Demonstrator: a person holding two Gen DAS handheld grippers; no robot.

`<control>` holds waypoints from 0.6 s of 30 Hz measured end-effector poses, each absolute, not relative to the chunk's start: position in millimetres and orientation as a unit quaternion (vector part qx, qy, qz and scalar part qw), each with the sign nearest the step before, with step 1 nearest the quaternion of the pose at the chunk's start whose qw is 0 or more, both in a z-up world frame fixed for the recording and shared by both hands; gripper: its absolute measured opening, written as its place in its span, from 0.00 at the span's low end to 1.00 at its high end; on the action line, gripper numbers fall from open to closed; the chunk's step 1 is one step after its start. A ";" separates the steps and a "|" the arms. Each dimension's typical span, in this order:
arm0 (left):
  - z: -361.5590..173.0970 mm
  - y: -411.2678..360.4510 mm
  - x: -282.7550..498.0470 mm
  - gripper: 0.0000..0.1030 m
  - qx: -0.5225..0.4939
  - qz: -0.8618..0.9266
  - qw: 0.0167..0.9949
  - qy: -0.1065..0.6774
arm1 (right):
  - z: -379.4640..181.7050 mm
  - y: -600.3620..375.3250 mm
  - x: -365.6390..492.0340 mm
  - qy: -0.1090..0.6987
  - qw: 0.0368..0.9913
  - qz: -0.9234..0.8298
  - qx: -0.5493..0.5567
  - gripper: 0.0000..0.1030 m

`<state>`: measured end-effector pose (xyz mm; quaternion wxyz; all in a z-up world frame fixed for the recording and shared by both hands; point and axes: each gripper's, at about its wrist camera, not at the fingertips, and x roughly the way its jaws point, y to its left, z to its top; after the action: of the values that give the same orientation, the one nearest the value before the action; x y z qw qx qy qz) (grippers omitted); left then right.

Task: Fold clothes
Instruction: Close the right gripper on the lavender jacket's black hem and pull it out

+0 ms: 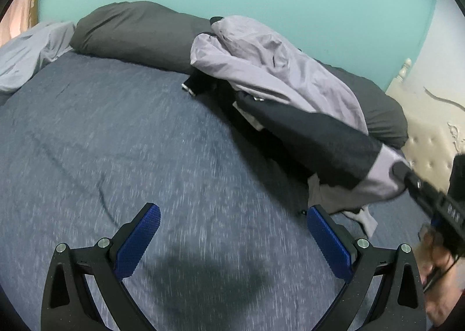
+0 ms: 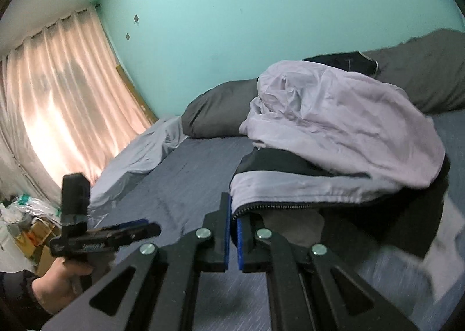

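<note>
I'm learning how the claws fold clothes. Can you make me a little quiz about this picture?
1. True or false: the left claw is open and holds nothing.
2. What is the right claw pinching?
A. the dark grey pillow
B. the zipper edge of the lilac and black jacket
C. the pink curtain
3. Fill the gap: the jacket lies partly on the blue ____, with its held end lifted.

Key
1. True: its blue pads stand wide apart over bare cover.
2. B: the pads are closed on the edge by the zipper.
3. bed cover.
</note>
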<state>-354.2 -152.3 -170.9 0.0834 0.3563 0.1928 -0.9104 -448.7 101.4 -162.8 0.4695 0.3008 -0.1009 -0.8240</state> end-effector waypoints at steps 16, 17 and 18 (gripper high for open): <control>-211.1 -131.3 -281.7 1.00 0.350 -0.912 0.078 0.201 | -231.1 144.7 -408.0 -0.158 0.381 -0.810 0.418 0.42; -213.5 -131.3 -277.1 1.00 0.350 -0.911 0.079 0.203 | -234.0 148.1 -412.1 -0.172 0.369 -0.808 0.426 0.57; -215.0 -130.4 -272.8 1.00 0.350 -0.911 0.079 0.203 | -236.9 151.5 -416.3 -0.185 0.358 -0.805 0.435 0.58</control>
<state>-272.8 -130.4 -215.0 0.0794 0.3501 0.2035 -0.9109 -416.3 151.5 -236.9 0.3579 0.4348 -0.1855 -0.8053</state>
